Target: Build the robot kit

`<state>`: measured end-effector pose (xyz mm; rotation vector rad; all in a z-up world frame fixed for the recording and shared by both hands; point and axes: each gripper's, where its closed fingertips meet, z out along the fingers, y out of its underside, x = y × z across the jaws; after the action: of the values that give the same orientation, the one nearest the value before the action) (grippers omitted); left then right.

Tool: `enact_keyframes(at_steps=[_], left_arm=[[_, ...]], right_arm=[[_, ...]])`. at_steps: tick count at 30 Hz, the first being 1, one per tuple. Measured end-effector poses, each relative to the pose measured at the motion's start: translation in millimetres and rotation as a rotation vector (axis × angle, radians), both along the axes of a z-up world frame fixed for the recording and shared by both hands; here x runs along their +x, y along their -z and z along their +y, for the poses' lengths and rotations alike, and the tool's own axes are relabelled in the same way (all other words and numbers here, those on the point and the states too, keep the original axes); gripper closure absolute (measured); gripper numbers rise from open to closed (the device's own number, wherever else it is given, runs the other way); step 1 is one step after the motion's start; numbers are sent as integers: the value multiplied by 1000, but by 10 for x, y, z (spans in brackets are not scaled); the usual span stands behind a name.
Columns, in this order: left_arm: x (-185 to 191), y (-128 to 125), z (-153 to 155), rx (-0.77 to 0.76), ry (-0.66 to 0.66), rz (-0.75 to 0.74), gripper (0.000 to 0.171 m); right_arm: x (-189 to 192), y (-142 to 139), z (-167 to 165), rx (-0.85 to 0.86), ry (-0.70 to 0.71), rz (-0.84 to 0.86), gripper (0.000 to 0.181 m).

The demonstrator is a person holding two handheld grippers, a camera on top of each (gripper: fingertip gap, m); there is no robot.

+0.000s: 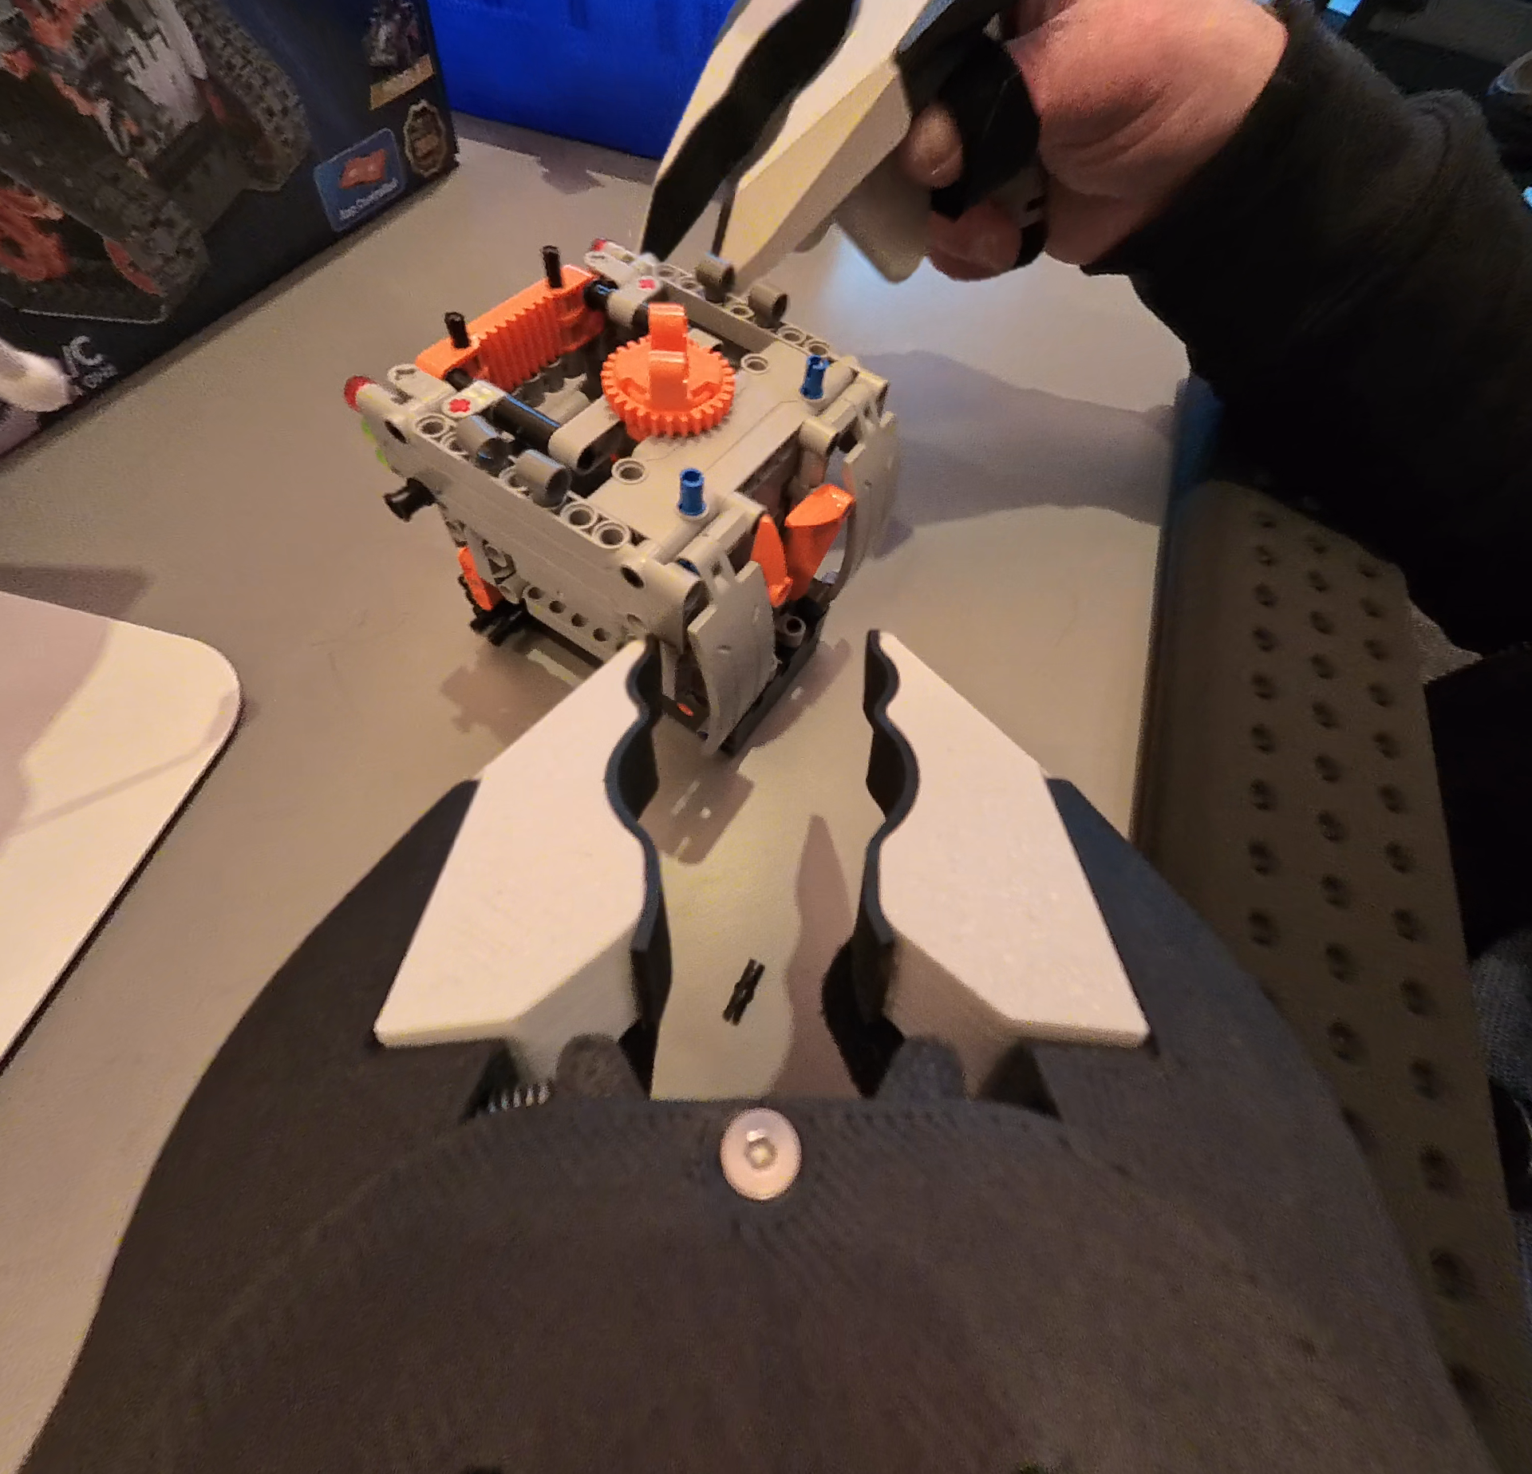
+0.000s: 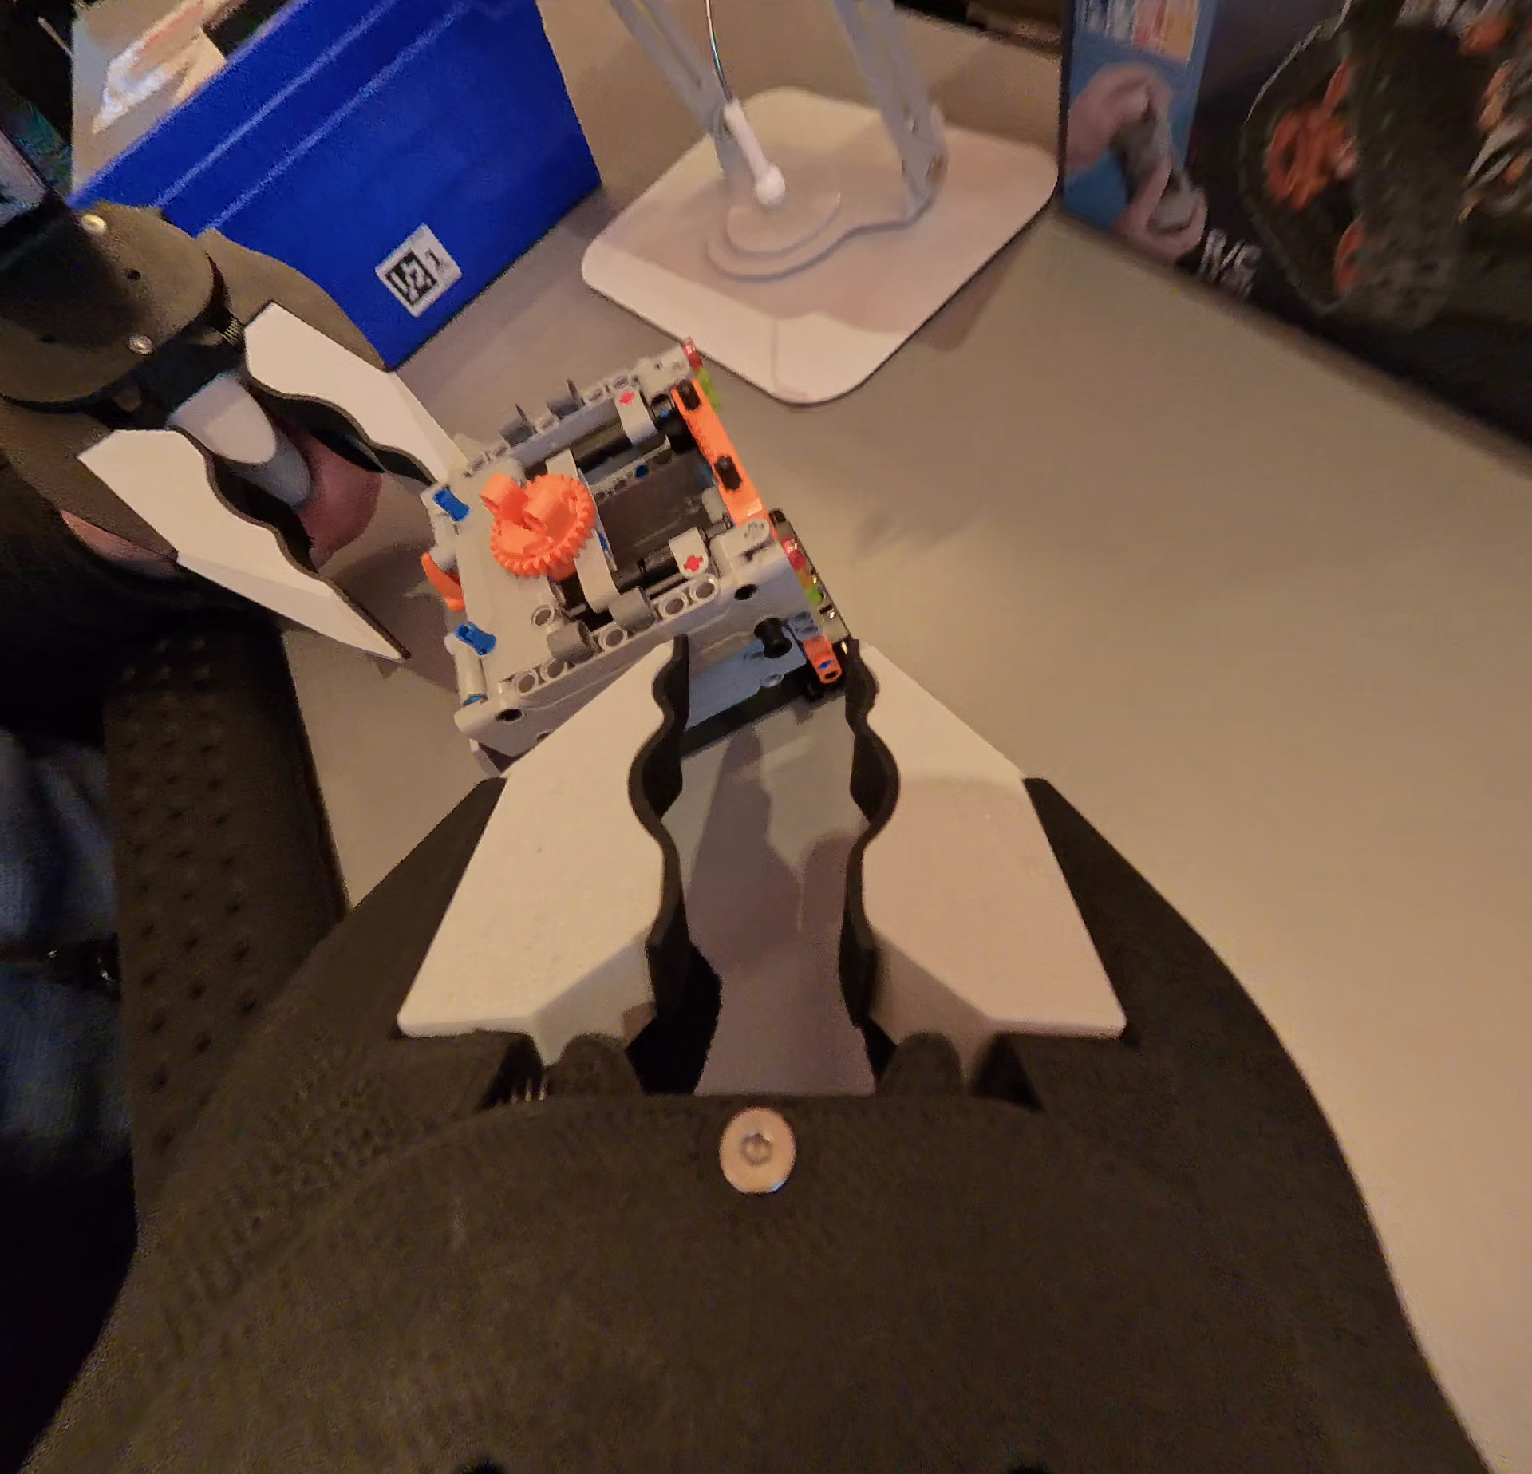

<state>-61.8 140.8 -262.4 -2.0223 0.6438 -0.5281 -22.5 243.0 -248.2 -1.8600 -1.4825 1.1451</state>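
Left claw (image 1: 754, 655), jaws apart, hovers just beside the near lower corner of a grey-and-orange brick-built block (image 1: 630, 472) standing on the grey tabletop (image 1: 249, 472). Right claw (image 2: 767, 659), jaws likewise apart, tips at the block's (image 2: 613, 555) upper edge; whether they touch it cannot be told. An orange gear (image 1: 667, 394) crowns the block. Beyond: a blue bin (image 2: 356, 141), a white lamp base (image 2: 821, 273), a printed toy box (image 1: 166, 132). A perforated dark chair (image 1: 1310, 854) sits at the tabletop edge.
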Motion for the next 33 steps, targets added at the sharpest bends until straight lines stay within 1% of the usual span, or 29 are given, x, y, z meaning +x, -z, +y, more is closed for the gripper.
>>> enact_keyframes(at_steps=[2, 3, 5, 6, 8, 13, 18, 21, 24, 33], left_arm=[[25, 6, 4, -1, 5, 2, 126], [48, 5, -3, -2, 14, 1, 126], [83, 8, -12, 3, 23, 9, 127], [106, 9, -21, 5, 34, 13, 127], [144, 11, -25, 6, 48, 13, 127], [222, 31, -63, 7, 92, 23, 121], [67, -38, -53, 31, 51, 20, 124], [-51, -117, -24, 40, 14, -31, 124], [-106, -114, 0, 29, -2, -52, 124], [58, -70, 0, 35, 35, -27, 125]], right_arm=[[-7, 76, 26, -9, 19, -32, 148], [-18, 91, 40, -8, 28, -37, 152], [-73, 92, 41, -11, 33, -19, 161], [-103, 90, 53, -17, 40, -8, 162], [-155, 93, 109, -9, 65, 9, 158], [-219, 126, 163, 20, 73, 23, 153], [-158, 44, 179, 16, 72, 60, 151], [-121, -21, 178, 4, 66, 90, 152], [-108, -33, 172, -6, 59, 99, 153], [-126, 0, 100, -22, 24, 89, 154]])
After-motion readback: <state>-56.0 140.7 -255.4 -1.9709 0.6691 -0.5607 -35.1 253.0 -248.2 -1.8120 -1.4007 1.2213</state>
